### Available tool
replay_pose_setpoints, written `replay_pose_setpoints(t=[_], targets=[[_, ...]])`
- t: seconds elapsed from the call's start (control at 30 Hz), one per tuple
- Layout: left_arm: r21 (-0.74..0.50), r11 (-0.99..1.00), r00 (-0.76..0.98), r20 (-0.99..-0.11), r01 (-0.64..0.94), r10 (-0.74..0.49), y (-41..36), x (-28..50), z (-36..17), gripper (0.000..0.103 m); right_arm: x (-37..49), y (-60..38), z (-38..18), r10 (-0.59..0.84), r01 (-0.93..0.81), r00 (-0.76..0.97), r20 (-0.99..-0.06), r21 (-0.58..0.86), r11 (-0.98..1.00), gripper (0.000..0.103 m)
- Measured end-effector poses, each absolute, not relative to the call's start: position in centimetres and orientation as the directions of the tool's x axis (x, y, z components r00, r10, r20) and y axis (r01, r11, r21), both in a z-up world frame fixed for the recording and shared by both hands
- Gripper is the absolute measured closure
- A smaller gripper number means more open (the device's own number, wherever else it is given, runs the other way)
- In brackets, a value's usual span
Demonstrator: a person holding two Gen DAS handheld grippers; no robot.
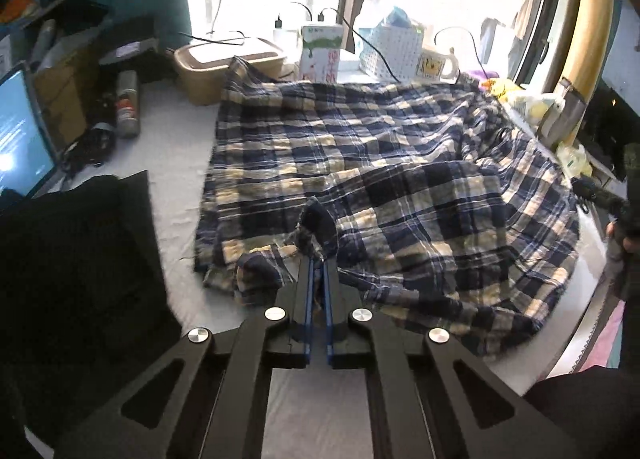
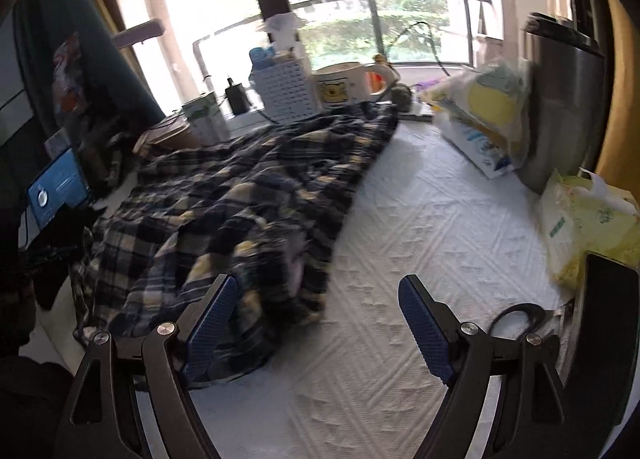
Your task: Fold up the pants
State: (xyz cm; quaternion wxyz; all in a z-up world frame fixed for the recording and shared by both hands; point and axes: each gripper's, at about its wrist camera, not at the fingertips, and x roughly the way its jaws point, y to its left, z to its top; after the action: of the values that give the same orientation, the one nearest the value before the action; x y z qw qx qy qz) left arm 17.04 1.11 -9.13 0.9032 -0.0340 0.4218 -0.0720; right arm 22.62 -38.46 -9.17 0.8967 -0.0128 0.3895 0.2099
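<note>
Plaid pants (image 1: 360,163) lie spread on a white-covered table (image 2: 420,239). The left gripper (image 1: 319,259) pinches their near hem. The right gripper (image 2: 316,299), jaws spread, hovers at their right edge, gripping nothing.

Plaid pants (image 1: 360,163): one
Hand-held grippers: two — left hand-held gripper (image 1: 318,259), right hand-held gripper (image 2: 316,299)
White lattice basket (image 1: 394,53): one
Mug (image 2: 346,89): one
Milk carton (image 1: 322,53): one
Laptop (image 1: 20,131): one — screen lit

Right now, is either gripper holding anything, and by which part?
The left gripper is shut on the plaid pants, pinching a bunched fold at their near edge. The right gripper is open, holding nothing.
</note>
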Motion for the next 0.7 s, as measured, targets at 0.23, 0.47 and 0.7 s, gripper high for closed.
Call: replay_pose_setpoints(t=[0.23, 0.47, 0.7], targets=[[-0.156, 0.982, 0.68, -0.708, 0.109, -0.188, 2.1, 14.4, -7.2, 0.1, 22.7, -34.0, -11.2, 0.279, -0.389, 0.605, -0.745, 0.029, 0.921, 0.077], [-0.176, 0.974, 0.726, -0.65, 0.143, -0.224, 3.1, 11.9, -4.8, 0.1, 20.4, -35.6, -5.0, 0.16, -0.294, 0.726, -0.669, -0.092, 0.951, 0.087], [-0.163, 0.951, 0.672, -0.677, 0.263, -0.302, 1.8, 8.5, -4.5, 0.1, 18.0, -38.1, -2.3, 0.033, -0.225, 0.744, -0.668, -0.204, 0.953, 0.087]])
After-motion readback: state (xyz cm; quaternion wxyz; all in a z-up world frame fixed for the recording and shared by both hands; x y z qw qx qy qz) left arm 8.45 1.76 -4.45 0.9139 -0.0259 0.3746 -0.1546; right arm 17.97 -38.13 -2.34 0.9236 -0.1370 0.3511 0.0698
